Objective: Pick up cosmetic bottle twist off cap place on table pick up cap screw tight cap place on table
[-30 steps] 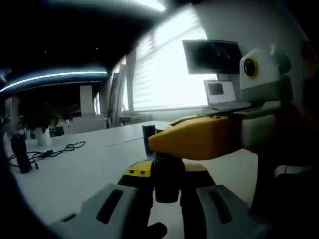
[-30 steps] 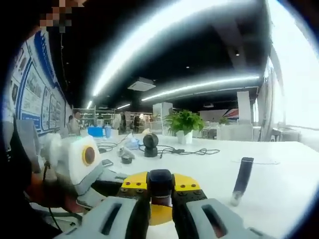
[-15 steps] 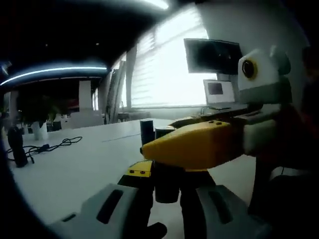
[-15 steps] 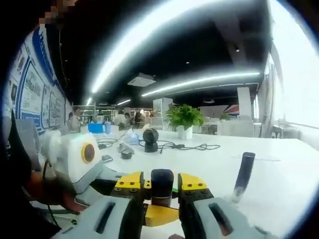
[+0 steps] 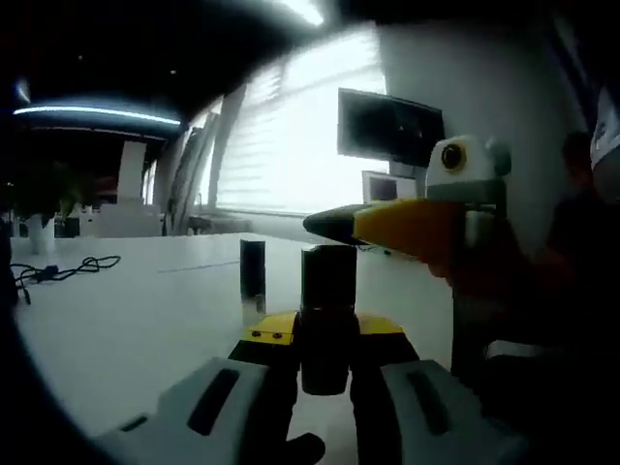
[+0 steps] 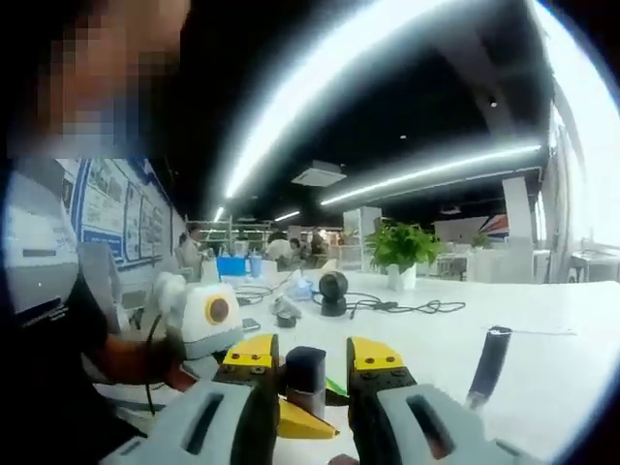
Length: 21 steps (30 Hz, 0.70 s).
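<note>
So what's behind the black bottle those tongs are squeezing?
Behind the black bottle, a smaller dark tube stands on the white table, with bright window blinds farther back. The left tongs hide the bottle's bottom.

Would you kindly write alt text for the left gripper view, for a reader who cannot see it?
The left claw is shut on a dark cosmetic bottle, held upright above a white table. The right claw, yellow-tipped, reaches in from the right near the bottle's top. A dark cylinder stands on the table behind, before bright blinds.
</note>
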Each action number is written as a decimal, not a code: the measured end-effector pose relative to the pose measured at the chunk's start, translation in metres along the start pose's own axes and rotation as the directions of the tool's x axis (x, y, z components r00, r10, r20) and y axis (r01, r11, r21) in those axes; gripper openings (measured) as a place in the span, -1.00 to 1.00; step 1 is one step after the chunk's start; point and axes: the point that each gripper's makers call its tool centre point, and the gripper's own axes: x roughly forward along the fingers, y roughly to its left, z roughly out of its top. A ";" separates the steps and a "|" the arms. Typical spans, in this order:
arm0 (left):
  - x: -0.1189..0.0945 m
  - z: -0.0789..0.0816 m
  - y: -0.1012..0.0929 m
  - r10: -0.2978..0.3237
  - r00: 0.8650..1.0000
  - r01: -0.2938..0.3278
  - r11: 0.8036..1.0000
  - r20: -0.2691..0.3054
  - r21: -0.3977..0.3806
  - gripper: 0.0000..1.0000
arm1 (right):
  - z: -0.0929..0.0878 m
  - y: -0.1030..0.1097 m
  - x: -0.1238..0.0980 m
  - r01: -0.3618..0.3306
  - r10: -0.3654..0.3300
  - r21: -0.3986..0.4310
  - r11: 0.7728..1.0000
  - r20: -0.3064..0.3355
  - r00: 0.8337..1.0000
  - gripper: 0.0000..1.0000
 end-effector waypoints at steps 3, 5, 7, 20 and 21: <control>-0.002 0.002 -0.008 -0.049 0.999 0.049 0.999 0.008 -0.017 -0.80 | -0.002 0.011 -0.004 -0.124 0.124 0.029 0.992 -0.009 0.992 -0.56; -0.003 0.003 -0.012 -0.078 0.997 0.078 0.997 0.008 -0.027 -0.80 | -0.008 0.017 -0.006 -0.194 0.196 0.039 0.980 -0.041 0.980 -0.54; -0.005 0.006 -0.023 -0.148 0.989 0.148 0.988 0.012 -0.037 -0.80 | -0.009 0.017 -0.007 -0.214 0.216 0.046 0.976 -0.038 0.976 -0.54; -0.014 0.009 -0.051 -0.318 0.948 0.318 0.948 0.001 -0.030 -0.80 | -0.006 0.041 -0.014 -0.401 0.405 0.088 0.912 -0.042 0.913 -0.58; -0.015 0.009 -0.052 -0.330 0.944 0.330 0.943 0.002 -0.034 -0.80 | -0.004 0.043 -0.014 -0.410 0.414 0.087 0.908 -0.043 0.909 -0.58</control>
